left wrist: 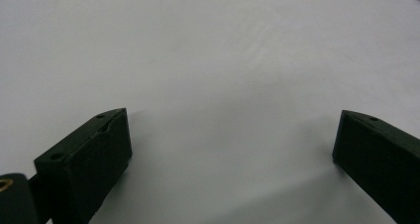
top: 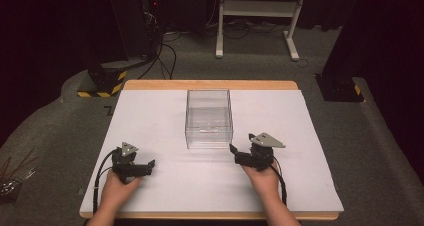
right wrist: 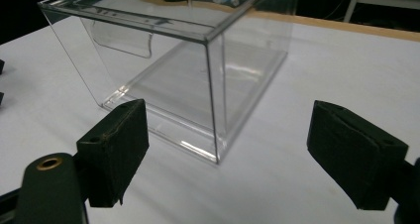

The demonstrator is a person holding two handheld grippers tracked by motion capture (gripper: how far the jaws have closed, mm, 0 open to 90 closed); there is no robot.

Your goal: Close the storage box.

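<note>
White paper covers the table, and a clear plastic box stands at its middle. Just off the box's near right corner, the right gripper has its fingers spread wide, holding nothing. Well left of the box, the left gripper is spread wide too, over bare paper.

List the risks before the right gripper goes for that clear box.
The clear box has thin, smooth walls, so the right gripper, jaws open and aimed at a corner, may slip or push it across the white sheet. The left gripper rests apart, too far off to steady the box.
</note>
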